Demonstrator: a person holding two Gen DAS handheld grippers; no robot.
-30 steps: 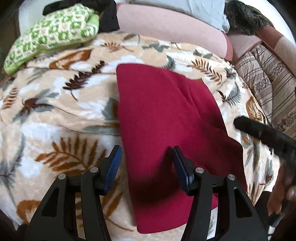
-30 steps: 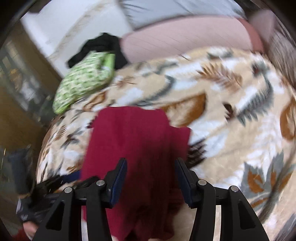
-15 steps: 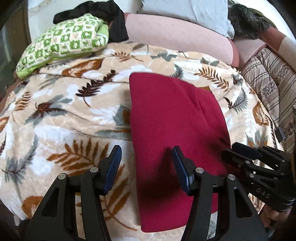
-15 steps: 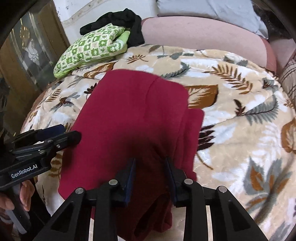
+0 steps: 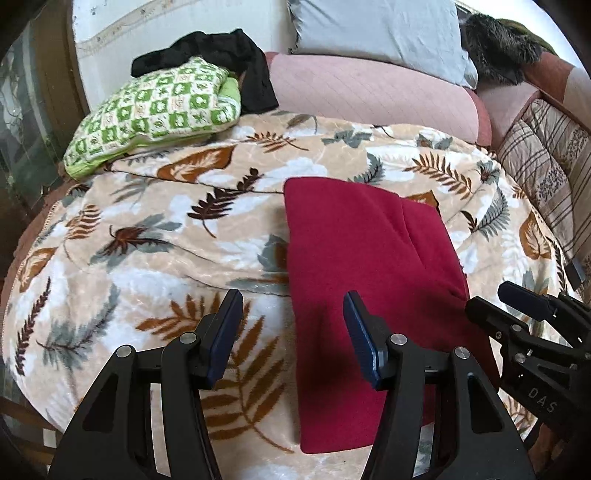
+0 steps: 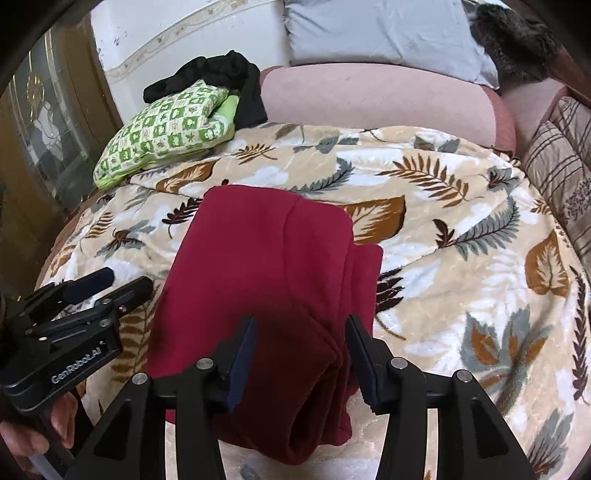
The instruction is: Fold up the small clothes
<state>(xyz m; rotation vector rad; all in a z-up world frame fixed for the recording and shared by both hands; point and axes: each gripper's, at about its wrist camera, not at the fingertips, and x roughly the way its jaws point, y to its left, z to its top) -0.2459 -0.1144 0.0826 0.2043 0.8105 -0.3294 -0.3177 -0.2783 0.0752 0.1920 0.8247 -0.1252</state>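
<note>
— Dark red garment (image 5: 369,280): folded into a long strip, lying flat on the leaf-print blanket (image 5: 155,258), near its front edge. A lengthwise fold line along the right part, layers stacked at the near end.

— Confirmed from the right wrist view: same red garment (image 6: 266,273), thick rolled layers at the near end, right side stepping down in a narrower layer.

— Left gripper (image 5: 293,332): blue-padded fingers spread wide, holding nothing. Left finger over bare blanket, right finger over the garment's left part. Touching the cloth or hovering: cannot tell.

— Right gripper (image 6: 301,350): fingers also apart, straddling the garment's near right portion, nothing pinched between the pads. Seen in the left wrist view too, at the garment's right edge (image 5: 517,314).

— And the left gripper in the right wrist view (image 6: 92,291), just beside the garment's left edge, a hand (image 6: 33,439) on its handle.

— Further out: green-and-white checked cushion (image 5: 155,110) at the blanket's far left, black clothing (image 5: 229,62) heaped behind and beside it.

— Pink bolster (image 6: 376,99) across the back, grey pillow (image 6: 380,33) above it, dark furry item (image 6: 517,40) at the far right, striped quilt (image 5: 550,170) along the right side.
</note>
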